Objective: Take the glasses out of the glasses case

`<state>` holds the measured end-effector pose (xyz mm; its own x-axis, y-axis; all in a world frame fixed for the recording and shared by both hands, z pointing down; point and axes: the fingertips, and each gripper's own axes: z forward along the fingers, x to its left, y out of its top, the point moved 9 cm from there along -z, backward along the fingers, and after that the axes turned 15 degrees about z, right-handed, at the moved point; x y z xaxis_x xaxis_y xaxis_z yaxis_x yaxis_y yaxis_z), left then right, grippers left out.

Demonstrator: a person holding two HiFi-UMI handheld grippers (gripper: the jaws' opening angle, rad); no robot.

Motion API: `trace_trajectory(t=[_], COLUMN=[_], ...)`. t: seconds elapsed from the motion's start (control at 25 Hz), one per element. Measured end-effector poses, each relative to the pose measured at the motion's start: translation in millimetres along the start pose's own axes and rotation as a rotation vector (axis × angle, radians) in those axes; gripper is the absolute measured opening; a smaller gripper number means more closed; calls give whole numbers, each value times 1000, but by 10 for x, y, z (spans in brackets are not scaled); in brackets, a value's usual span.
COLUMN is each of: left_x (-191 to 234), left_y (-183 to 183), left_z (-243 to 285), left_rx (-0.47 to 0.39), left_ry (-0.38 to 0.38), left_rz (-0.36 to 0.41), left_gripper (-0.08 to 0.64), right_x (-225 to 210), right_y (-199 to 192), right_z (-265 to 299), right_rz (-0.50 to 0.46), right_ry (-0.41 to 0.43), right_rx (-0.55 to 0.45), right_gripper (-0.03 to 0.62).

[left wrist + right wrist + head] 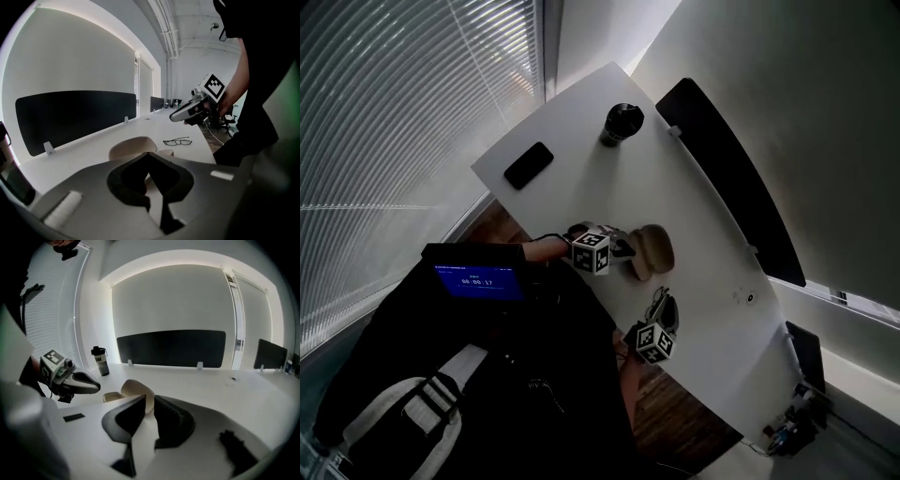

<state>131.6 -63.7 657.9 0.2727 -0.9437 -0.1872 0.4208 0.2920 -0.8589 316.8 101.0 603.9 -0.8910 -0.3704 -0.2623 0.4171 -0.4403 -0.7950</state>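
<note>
The beige glasses case (654, 251) lies open on the white table (581, 122), its lid raised (138, 391). The dark-framed glasses (177, 140) lie folded open on the table beyond the case, outside it. My left gripper (624, 247) is at the case's near side with its tips together (148, 153) and nothing visible between them. My right gripper (666, 306) hovers above the glasses; in the left gripper view the right gripper (187, 111) hangs over them. Its jaws stand a narrow gap apart (150, 397), holding nothing.
A dark bottle (622, 124) and a black phone (529, 165) sit on the far part of the table. A black divider panel (741, 178) runs along the table's far edge. A lit screen (478, 279) hangs at the person's chest.
</note>
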Motion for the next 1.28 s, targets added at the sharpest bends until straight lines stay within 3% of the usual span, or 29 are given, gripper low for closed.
trace_trajectory(t=[0.2, 0.4, 0.64, 1.12, 1.28], left_x=[-44, 130, 120, 49, 13], left_y=[261, 341, 281, 154, 139], left_z=[-256, -520, -528, -525, -757], left_rx=[-145, -215, -196, -181, -167], left_ry=[47, 177, 204, 165, 227], left_rz=[2, -106, -115, -95, -143], left_gripper=[8, 8, 8, 8, 8], right_x=[440, 834, 962, 976, 1052], right_y=[6, 110, 155, 71, -33], right_z=[50, 208, 196, 131, 216], right_rz=[-66, -134, -139, -127, -138], right_ry=[97, 125, 150, 143, 185], right_rx=[-21, -10, -7, -9, 39], right_gripper=[33, 11, 9, 9, 9])
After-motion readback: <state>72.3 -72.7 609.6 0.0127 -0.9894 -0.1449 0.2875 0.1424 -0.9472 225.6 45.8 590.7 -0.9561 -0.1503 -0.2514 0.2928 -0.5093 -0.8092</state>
